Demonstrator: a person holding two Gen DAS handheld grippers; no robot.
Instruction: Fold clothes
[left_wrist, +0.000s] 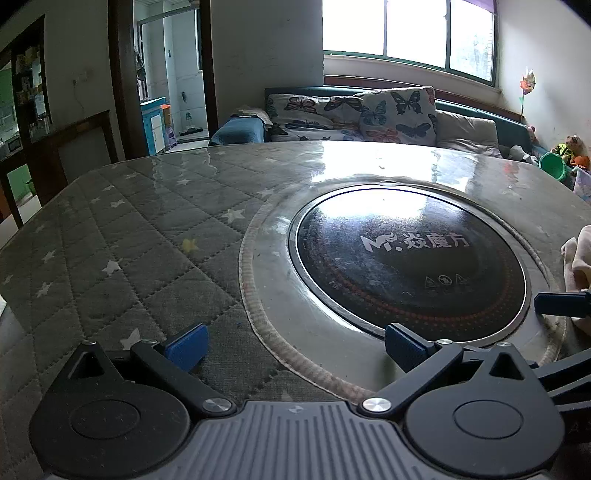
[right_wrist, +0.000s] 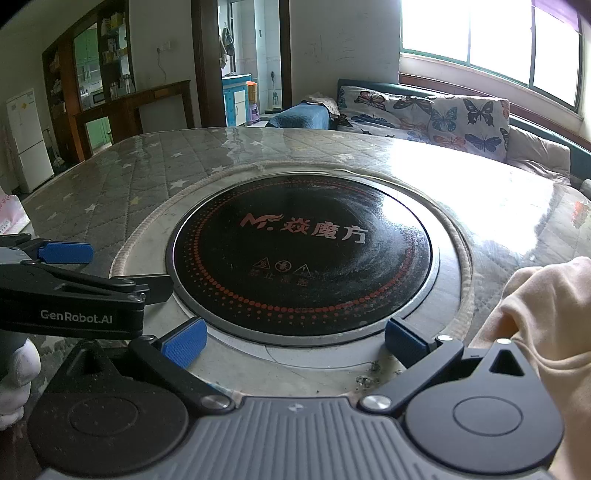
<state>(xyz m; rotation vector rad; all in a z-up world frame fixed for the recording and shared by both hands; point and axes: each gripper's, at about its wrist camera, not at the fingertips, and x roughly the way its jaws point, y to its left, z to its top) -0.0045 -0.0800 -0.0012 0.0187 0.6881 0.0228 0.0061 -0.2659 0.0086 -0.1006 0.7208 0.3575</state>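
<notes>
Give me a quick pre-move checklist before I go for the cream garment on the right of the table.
1. Left gripper open and empty: ok.
2. Right gripper open and empty: ok.
3. Cream garment in view, bunched at the right table edge, not yet gripped: ok.
4. Garment's full outline and edges visible: not ok, it runs out of frame.
5. Grippers apart from each other: ok, though the left sits close beside the right.
6. Flat space for folding: cannot tell; the round hotplate fills the centre of the quilted table cover.
</notes>
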